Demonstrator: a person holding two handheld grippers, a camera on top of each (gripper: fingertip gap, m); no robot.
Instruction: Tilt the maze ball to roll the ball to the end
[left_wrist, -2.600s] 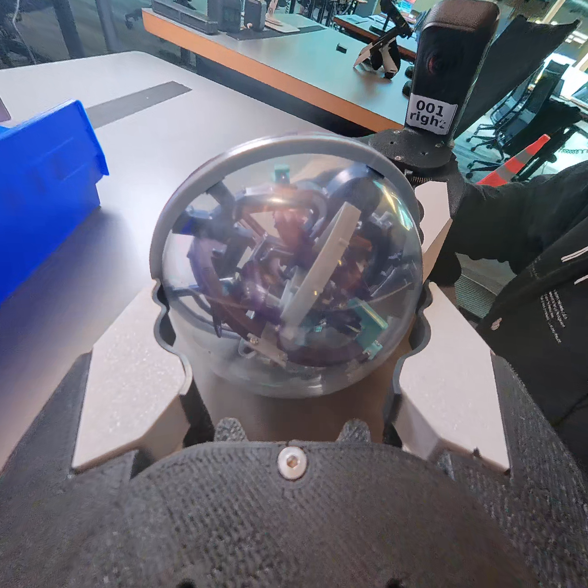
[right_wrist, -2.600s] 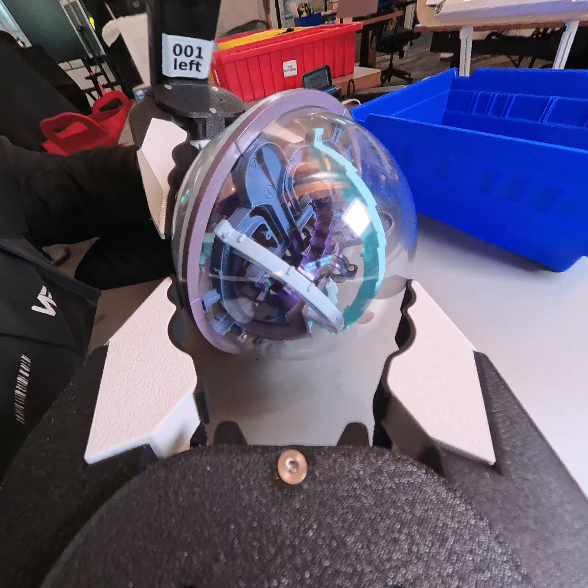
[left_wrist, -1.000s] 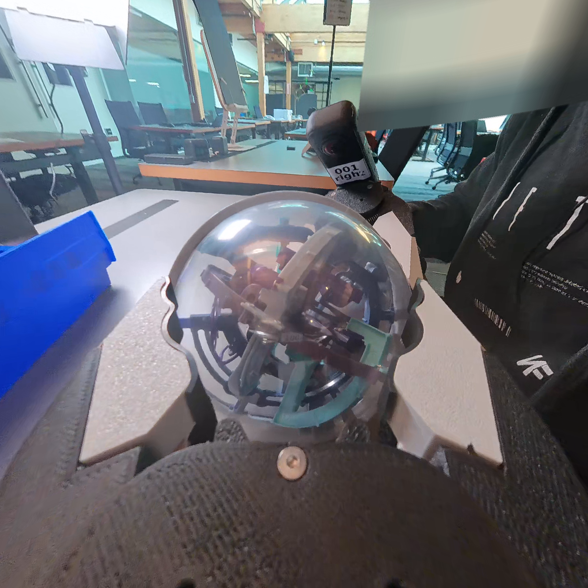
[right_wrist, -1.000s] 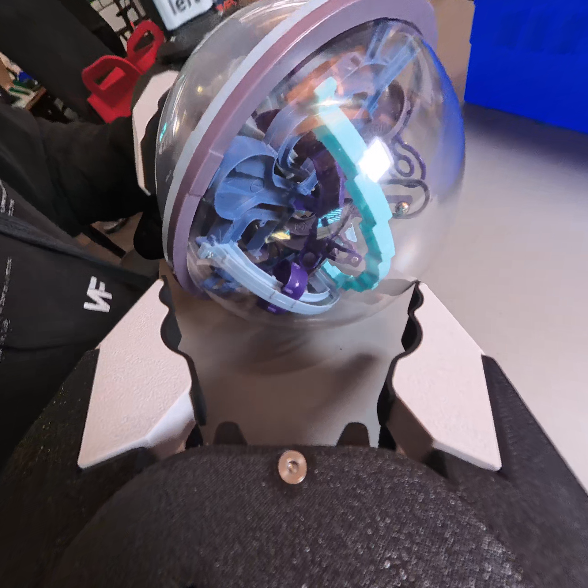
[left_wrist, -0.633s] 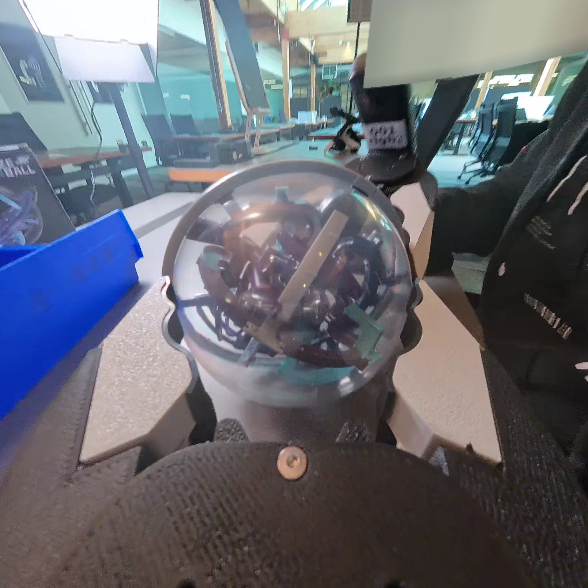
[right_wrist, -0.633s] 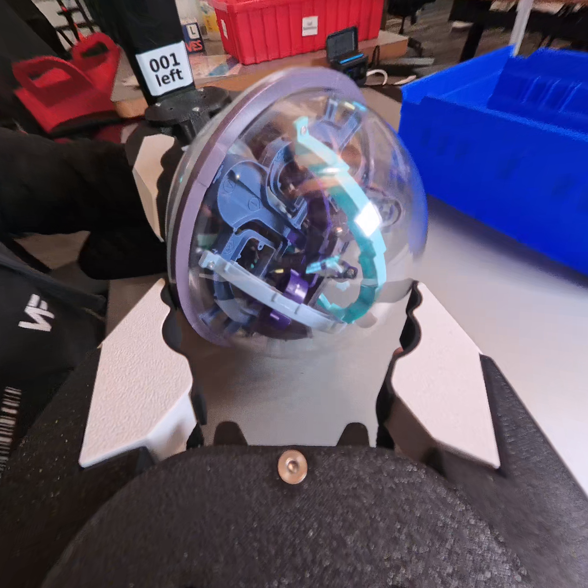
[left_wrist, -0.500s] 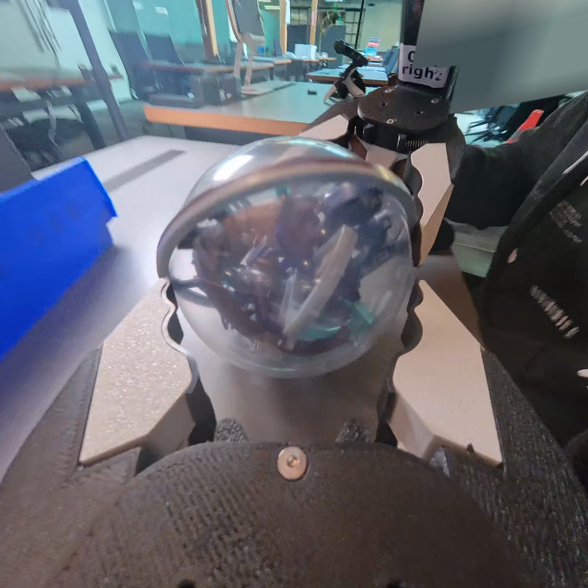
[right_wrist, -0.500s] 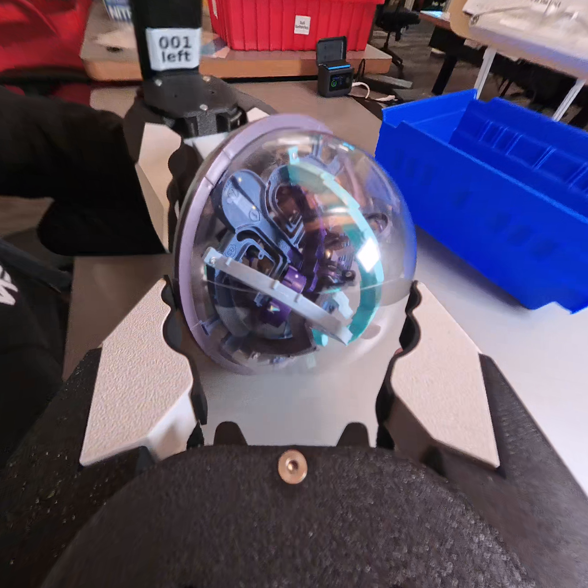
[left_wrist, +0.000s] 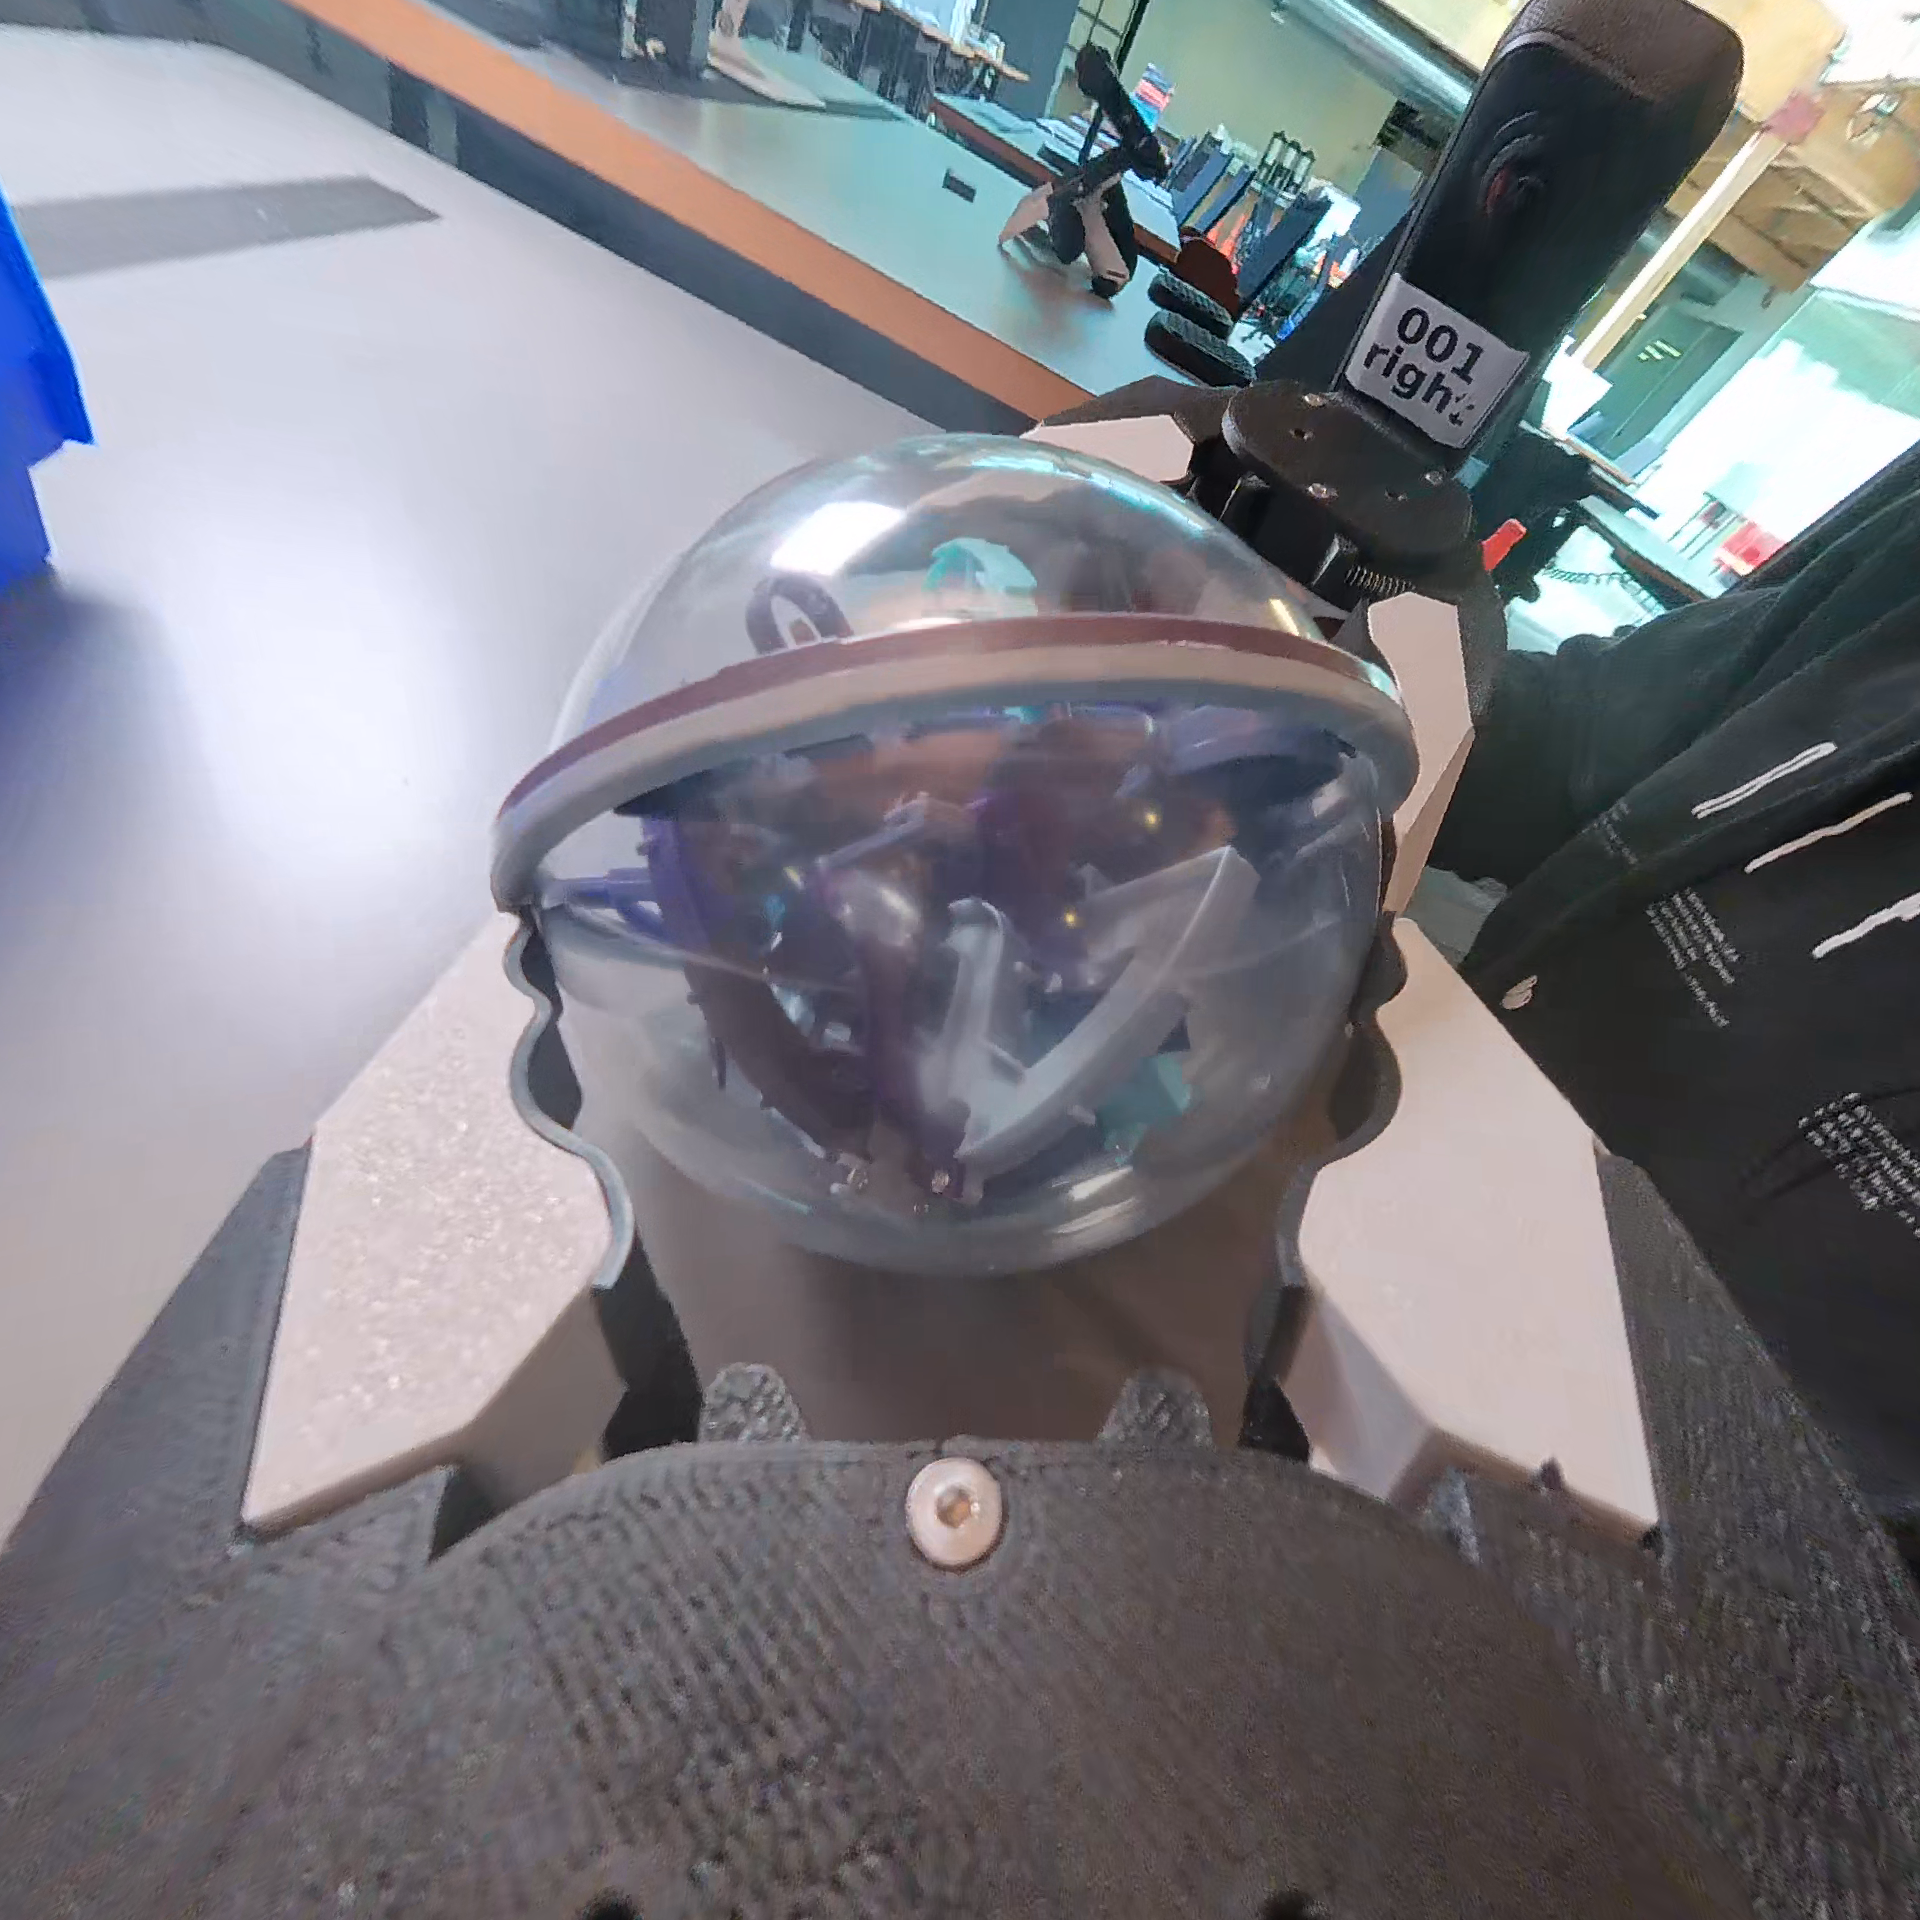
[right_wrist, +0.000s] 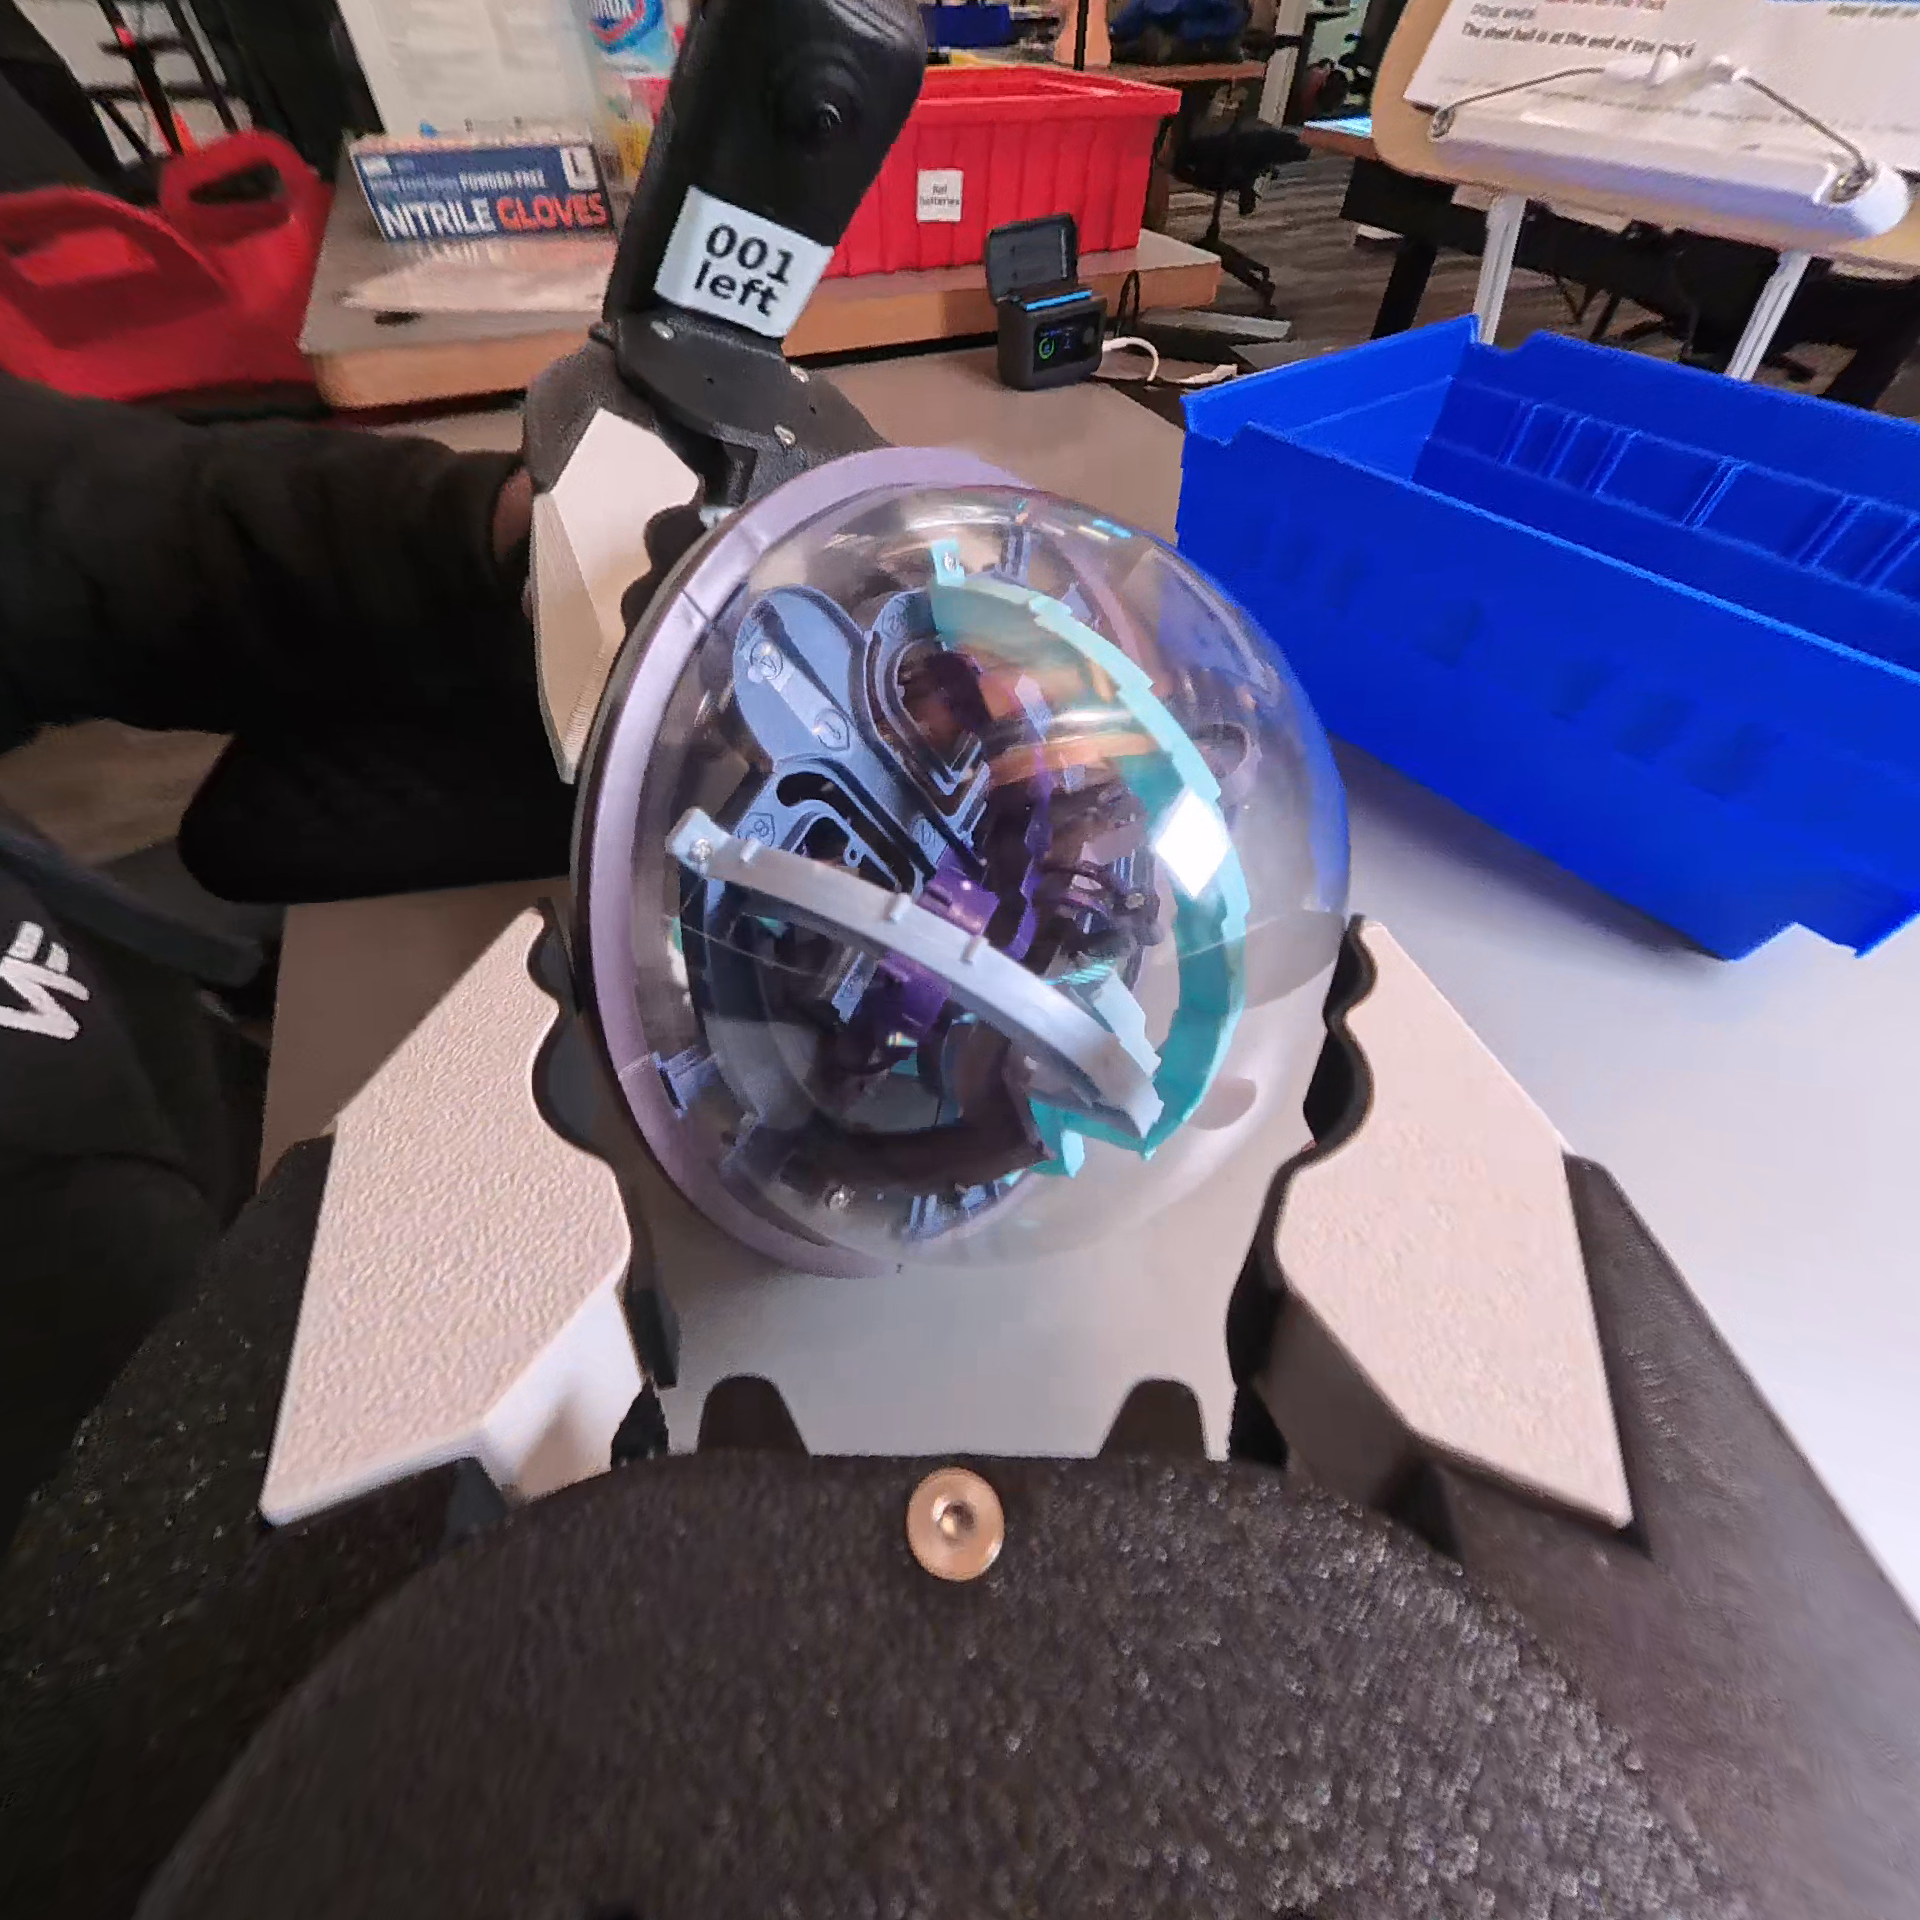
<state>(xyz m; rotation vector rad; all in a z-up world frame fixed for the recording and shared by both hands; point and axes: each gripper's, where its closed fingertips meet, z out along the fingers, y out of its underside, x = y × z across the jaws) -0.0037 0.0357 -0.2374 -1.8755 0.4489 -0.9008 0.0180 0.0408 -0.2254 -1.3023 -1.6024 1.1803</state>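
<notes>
Over a grey table (right_wrist: 1558, 1091) beside a blue bin (right_wrist: 1558, 644), both grippers' wide-spread fingers (left_wrist: 447, 1195) (right_wrist: 1455, 1299) clamp the maze ball (right_wrist: 956, 862).

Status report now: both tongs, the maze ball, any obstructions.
Left tongs and right tongs both clamped on maze ball. Ball aloft over table, seam ring tilted. Blue bin beside, not obstructing.

1. Left wrist view looks forward along its own fingers, close on the maze ball (left_wrist: 951, 883), facing the right gripper (left_wrist: 1382, 665) beyond.
2. Right wrist view looks the opposite way, equally close, facing the left gripper (right_wrist: 623, 582).
3. Both share the ball and table (right_wrist: 1610, 1091).
</notes>
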